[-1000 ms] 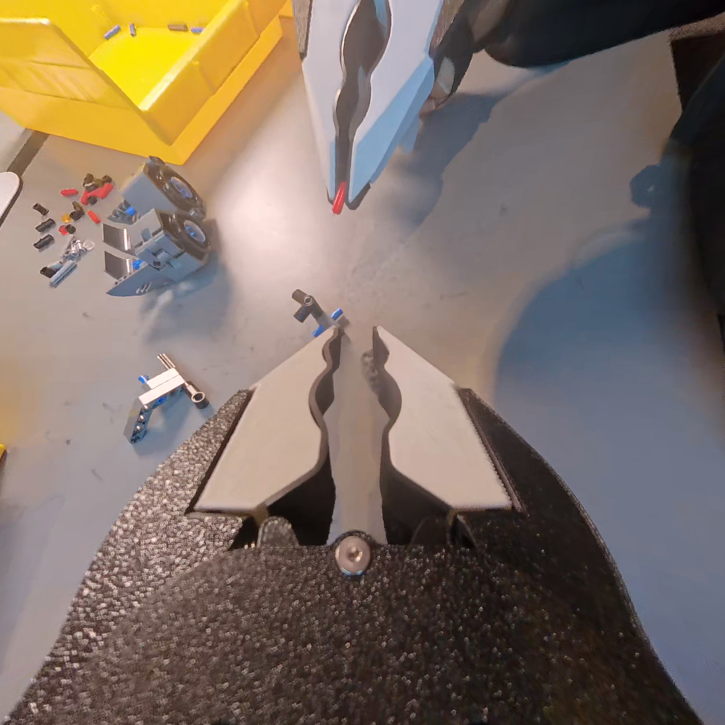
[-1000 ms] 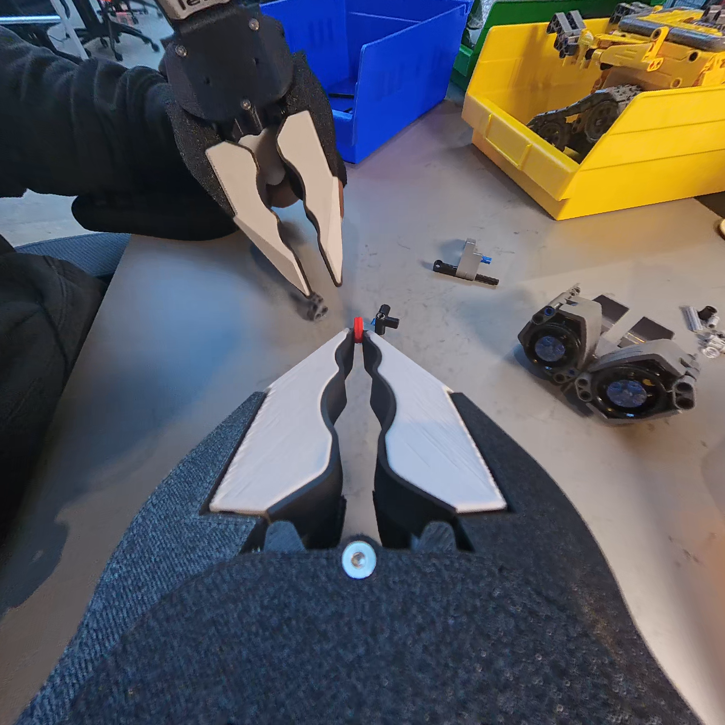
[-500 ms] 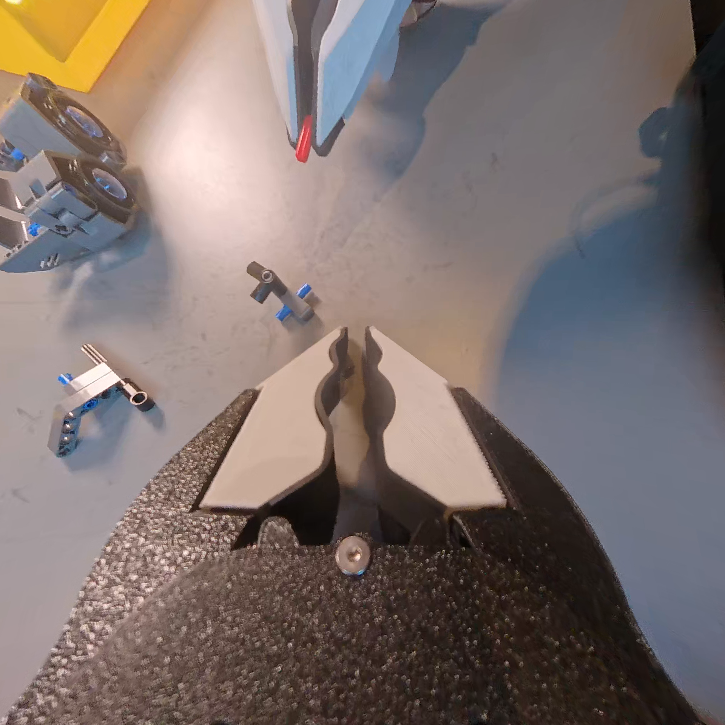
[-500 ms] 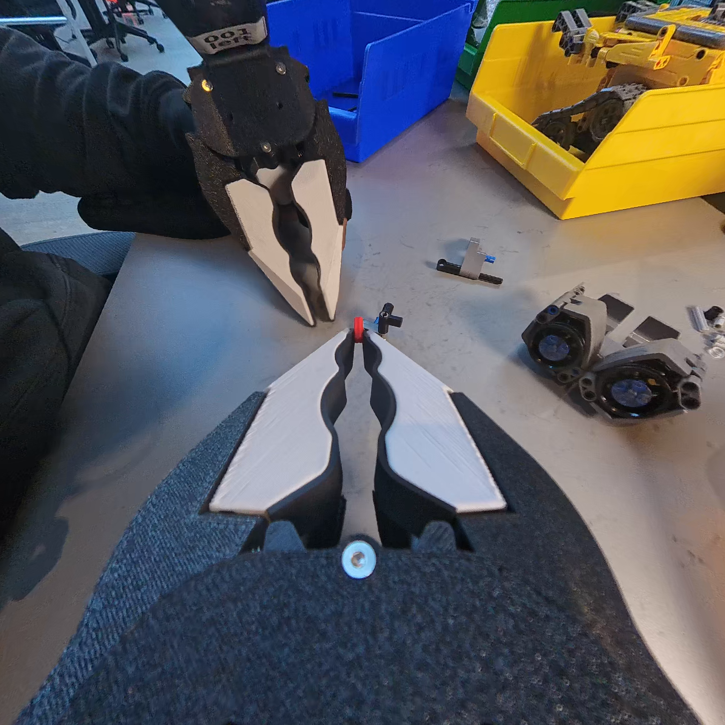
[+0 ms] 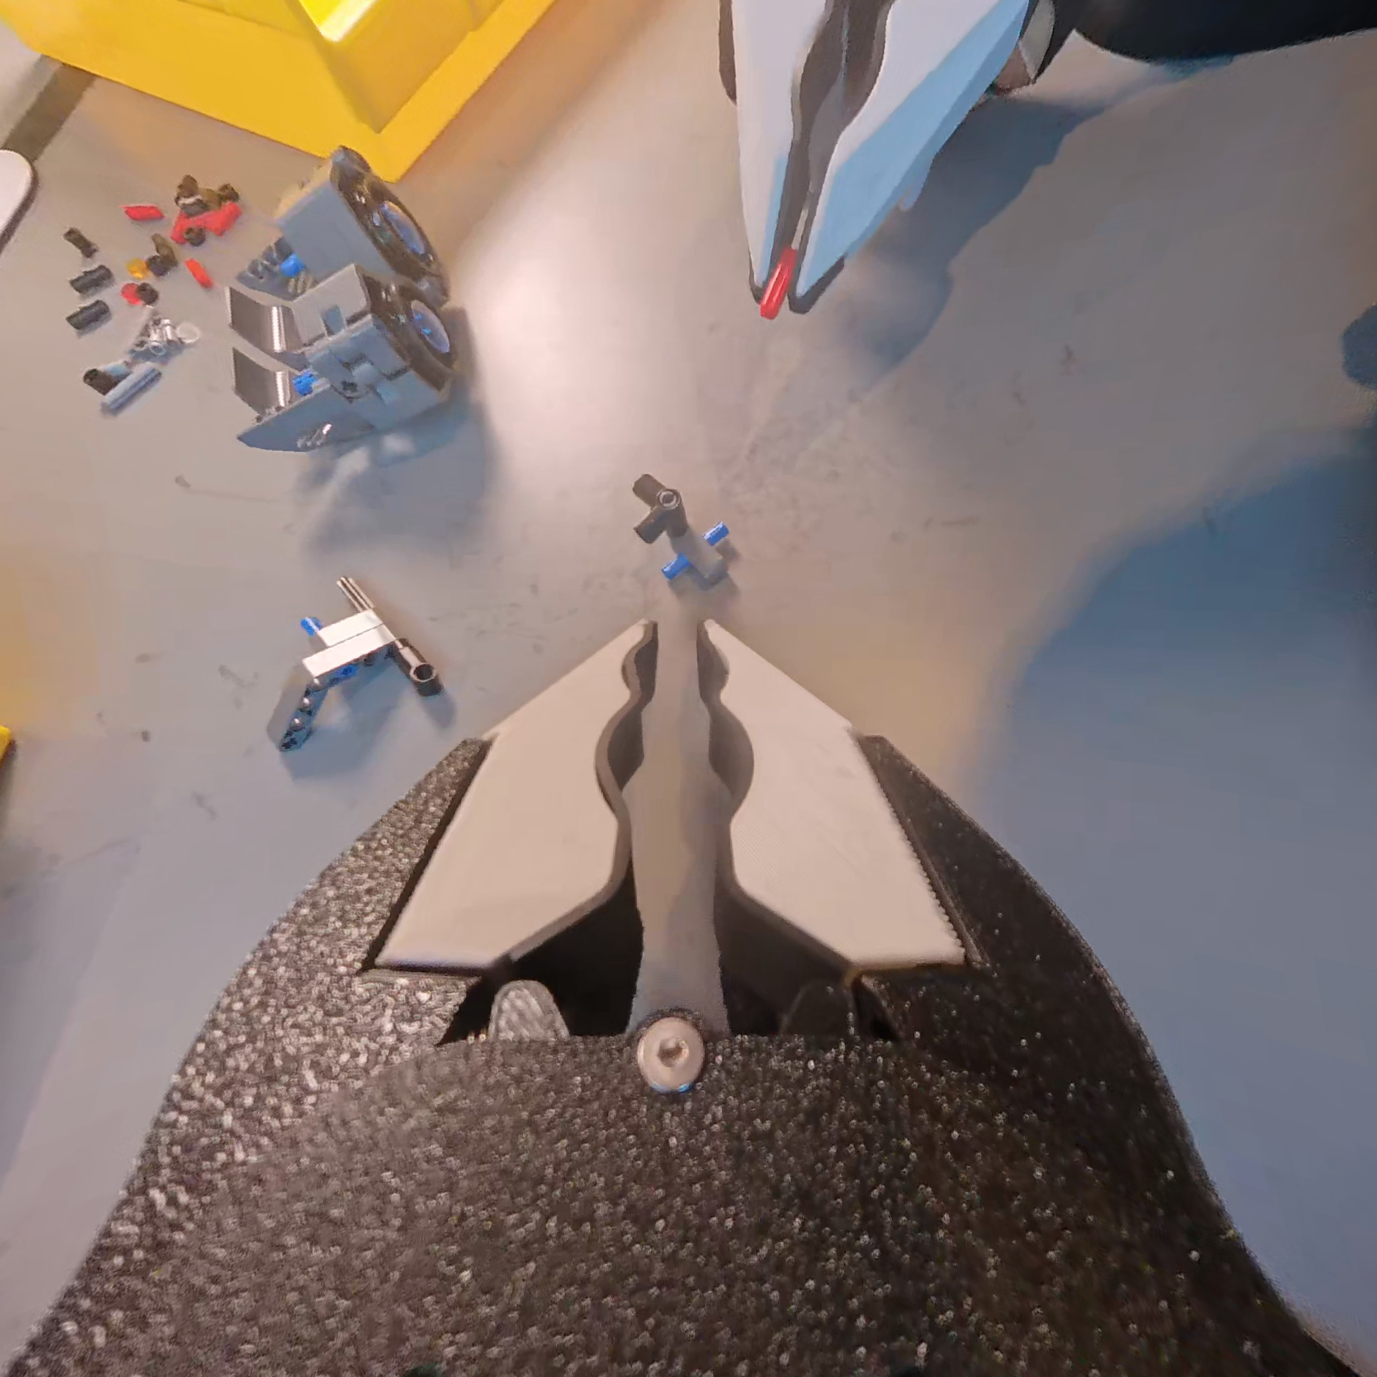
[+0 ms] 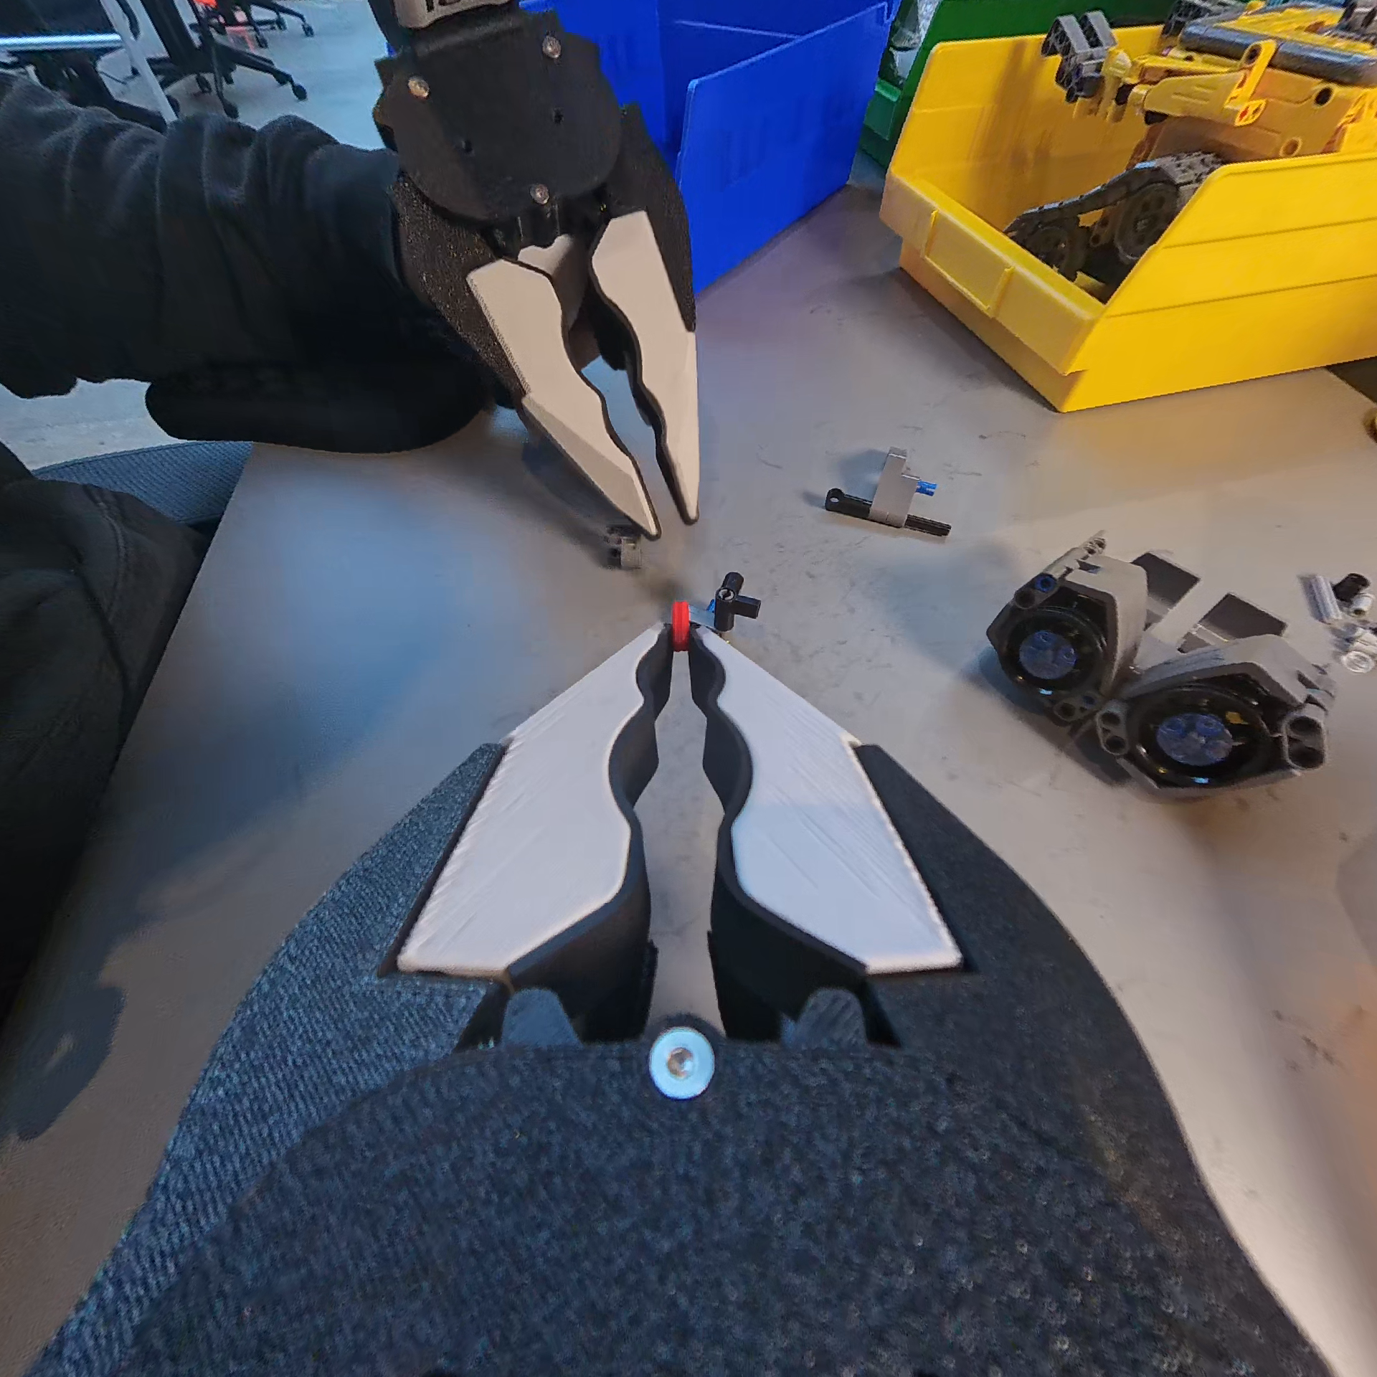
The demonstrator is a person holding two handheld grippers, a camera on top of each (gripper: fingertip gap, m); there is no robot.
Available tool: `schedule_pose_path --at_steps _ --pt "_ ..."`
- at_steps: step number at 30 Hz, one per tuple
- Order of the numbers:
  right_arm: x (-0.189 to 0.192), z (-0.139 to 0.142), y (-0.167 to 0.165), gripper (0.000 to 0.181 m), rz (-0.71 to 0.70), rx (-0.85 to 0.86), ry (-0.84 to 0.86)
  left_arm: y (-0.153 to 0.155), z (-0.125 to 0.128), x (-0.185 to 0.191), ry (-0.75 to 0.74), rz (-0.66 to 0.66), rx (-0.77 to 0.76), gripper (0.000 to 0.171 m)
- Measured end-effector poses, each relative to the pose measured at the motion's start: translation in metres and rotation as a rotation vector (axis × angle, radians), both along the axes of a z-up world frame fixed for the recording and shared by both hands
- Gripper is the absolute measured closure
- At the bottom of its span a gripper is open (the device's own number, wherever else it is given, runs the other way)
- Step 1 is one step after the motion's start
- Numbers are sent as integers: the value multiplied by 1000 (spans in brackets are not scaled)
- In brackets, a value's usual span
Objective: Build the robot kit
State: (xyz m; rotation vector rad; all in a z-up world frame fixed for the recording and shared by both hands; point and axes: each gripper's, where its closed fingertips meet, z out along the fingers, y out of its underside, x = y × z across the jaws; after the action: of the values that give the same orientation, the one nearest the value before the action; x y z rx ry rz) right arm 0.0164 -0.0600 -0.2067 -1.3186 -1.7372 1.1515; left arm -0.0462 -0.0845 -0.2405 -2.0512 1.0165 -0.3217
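Observation:
My right gripper (image 6: 679, 632) is shut on a small red pin (image 6: 679, 639), held just above the grey table (image 6: 372, 670). It also shows at the top of the left wrist view (image 5: 782, 294), with the red pin (image 5: 775, 290) sticking out of its tips. My left gripper (image 5: 676, 626) is slightly open and empty, tips low over the table. In the right wrist view the left gripper (image 6: 668, 525) has a small dark grey piece (image 6: 622, 553) lying on the table beside one tip. A small black, grey and blue connector (image 5: 682, 536) (image 6: 734, 607) lies between the two grippers.
A grey bracket with a black axle (image 5: 350, 663) (image 6: 890, 499), a twin grey motor block (image 5: 350, 328) (image 6: 1162, 693) and several loose small parts (image 5: 141, 283) lie on the table. A yellow bin (image 6: 1118, 298) with a tracked model and a blue bin (image 6: 760, 134) stand behind. A black sleeve (image 6: 186, 261) holds the left gripper. My hands' fingertips stand some 8 cm from each other. From either gripper's tips it is about 12 cm to the twin grey motor block (image 5: 350, 328). Seen from the right wrist view (image 6: 1064, 572) as well.
My left gripper narrowed almost shut half a second ago and has opened a little again; the small dark piece now shows beside its tip. The right gripper kept the red pin and barely moved.

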Motion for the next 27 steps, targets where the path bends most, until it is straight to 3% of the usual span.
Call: schedule_pose_path --at_steps 4,13,17,19,22,27 --pt "0 -2 -1 179 4 2 -8 -4 1 8 -37 -33 -29 159" --pt "1 -5 -1 179 6 15 -25 -24 -8 1 48 -142 -175 149" --pt "1 -5 -1 179 7 15 -23 -20 -16 3 83 -143 -157 157" --pt "1 -5 -1 179 7 15 -26 -17 -9 9 3 -141 -151 157" --pt "2 -5 -1 179 12 11 -29 -17 12 26 -264 -160 -216 157" --pt "3 -8 -5 179 38 19 -48 -15 41 44 -692 -128 -448 157"
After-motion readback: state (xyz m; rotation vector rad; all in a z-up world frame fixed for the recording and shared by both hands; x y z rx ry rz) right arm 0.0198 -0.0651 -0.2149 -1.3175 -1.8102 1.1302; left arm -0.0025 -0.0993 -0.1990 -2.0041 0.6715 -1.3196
